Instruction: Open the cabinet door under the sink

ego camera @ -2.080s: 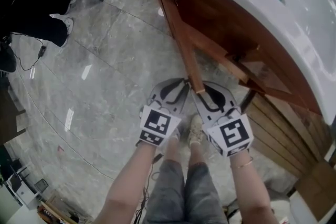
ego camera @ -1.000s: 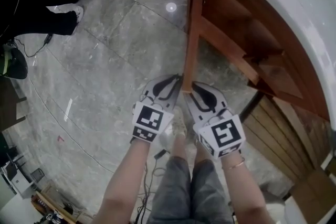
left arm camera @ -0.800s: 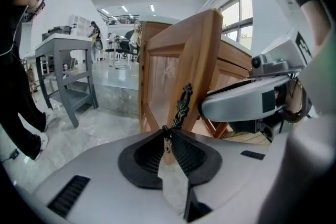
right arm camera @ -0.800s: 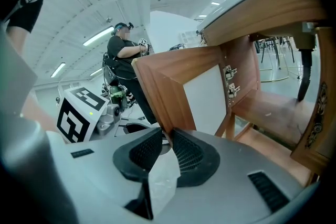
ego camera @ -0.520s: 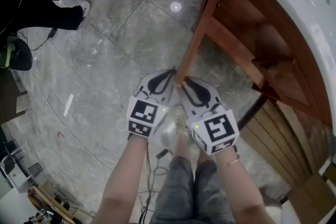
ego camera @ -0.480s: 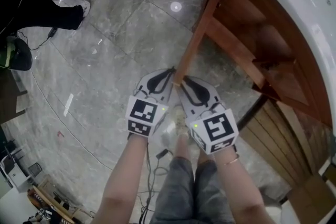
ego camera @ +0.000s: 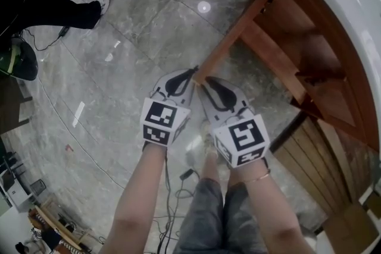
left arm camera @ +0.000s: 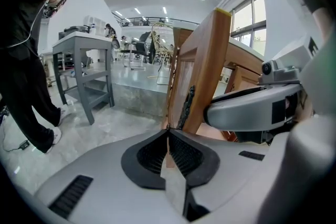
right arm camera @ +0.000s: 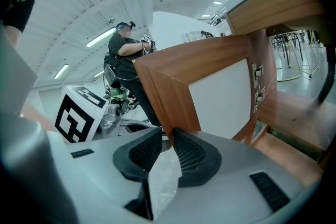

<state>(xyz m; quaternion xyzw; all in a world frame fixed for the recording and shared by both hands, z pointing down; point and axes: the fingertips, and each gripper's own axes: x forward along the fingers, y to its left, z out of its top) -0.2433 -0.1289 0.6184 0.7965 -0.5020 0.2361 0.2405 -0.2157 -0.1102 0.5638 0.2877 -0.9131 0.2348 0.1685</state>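
Wooden cabinet door (ego camera: 235,35) juts over tiled floor (ego camera: 161,21) near bystander's legs (ego camera: 56,9).

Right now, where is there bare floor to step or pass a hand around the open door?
Bare: in the head view, the floor left of the cabinet door, up to the bystander's shoes. Crowded: the door's free edge, where the left gripper and right gripper meet; cables trail beneath the person's legs.

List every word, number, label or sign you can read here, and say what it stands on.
No readable text anywhere in these views.
Left cube, on the left gripper: black-and-white square code pattern, no letters.
Right cube, on the right gripper: the same, pattern only.
Cabinet door: no label visible.
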